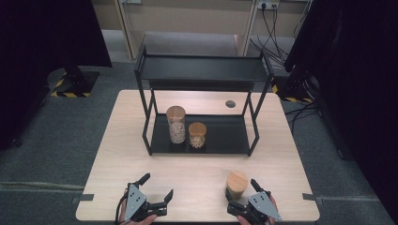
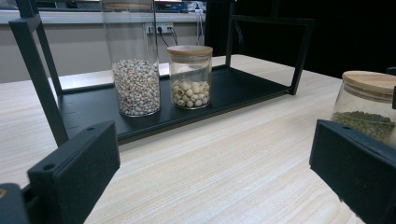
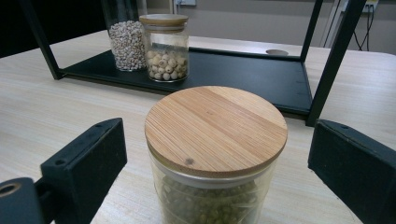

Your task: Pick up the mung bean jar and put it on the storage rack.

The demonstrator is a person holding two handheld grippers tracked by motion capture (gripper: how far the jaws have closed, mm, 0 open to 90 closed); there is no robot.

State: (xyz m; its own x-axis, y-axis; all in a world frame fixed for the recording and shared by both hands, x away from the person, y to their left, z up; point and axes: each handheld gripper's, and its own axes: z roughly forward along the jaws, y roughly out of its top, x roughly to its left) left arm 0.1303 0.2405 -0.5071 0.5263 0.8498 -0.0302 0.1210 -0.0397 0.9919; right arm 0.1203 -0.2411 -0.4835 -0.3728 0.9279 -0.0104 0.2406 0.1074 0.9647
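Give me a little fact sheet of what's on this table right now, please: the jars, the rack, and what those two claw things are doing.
table: pale wood
rack: black metal, two shelves
tall jar: on the rack's bottom shelf, small pale grains, wooden lid
short jar: beside the tall jar on the same shelf, round pale seeds, wooden lid
green-bean jar: on the table in front of the rack, lid on
left gripper: open, holding nothing
right gripper: open, jaws on either side of the green-bean jar, not touching it
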